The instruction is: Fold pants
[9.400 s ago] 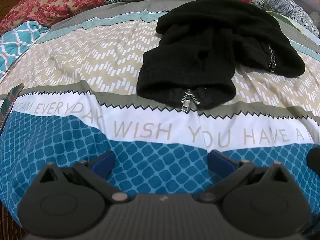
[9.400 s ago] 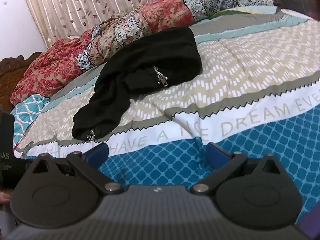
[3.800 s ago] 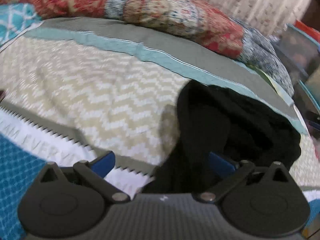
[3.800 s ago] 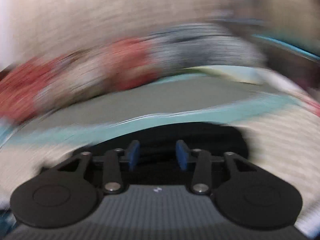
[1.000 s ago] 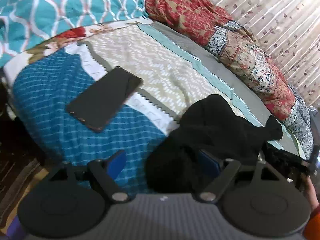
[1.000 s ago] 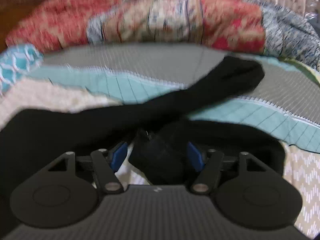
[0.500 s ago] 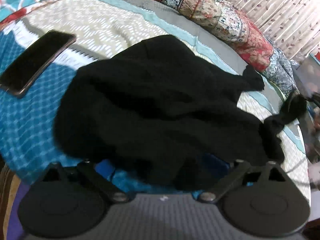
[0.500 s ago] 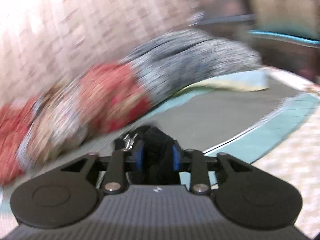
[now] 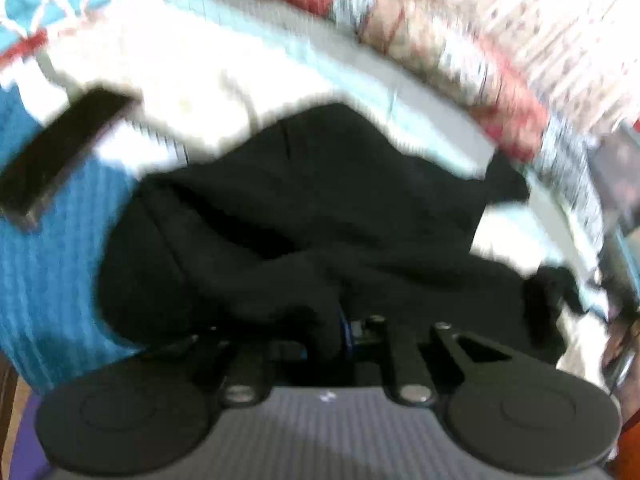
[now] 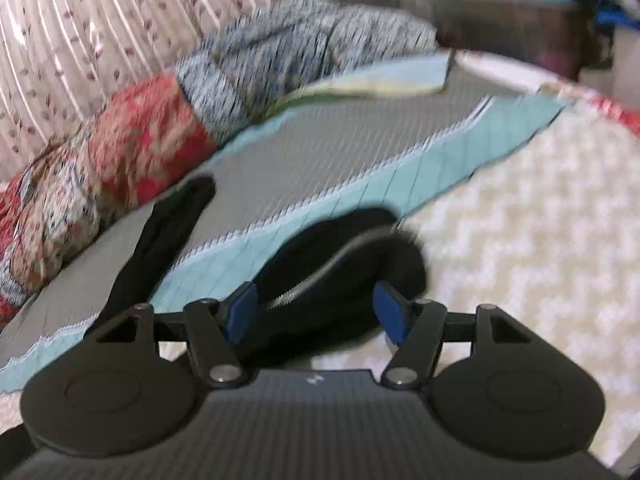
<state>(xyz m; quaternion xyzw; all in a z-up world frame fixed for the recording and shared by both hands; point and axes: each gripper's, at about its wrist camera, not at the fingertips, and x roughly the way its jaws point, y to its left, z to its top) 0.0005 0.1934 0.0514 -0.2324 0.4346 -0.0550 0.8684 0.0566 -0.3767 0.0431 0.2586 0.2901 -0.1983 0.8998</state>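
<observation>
Bed w/ black pants: left gripper fingers closing on fabric; right gripper fingers opening, pants cuff between, pads apart from it.

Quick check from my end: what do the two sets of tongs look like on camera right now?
Both match: the right tongs have a dark ribbed body with a small white mark, two round black discs, black linkage arms on silver pivots, and blue pads. The left tongs look alike, their pads mostly hidden in black fabric.

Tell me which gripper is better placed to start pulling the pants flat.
Left. The left gripper is closing on a fold of the black pants, cloth pinched between its jaws. The right gripper has jaws opening around a zippered pant end, pads apparently clear of it.
</observation>
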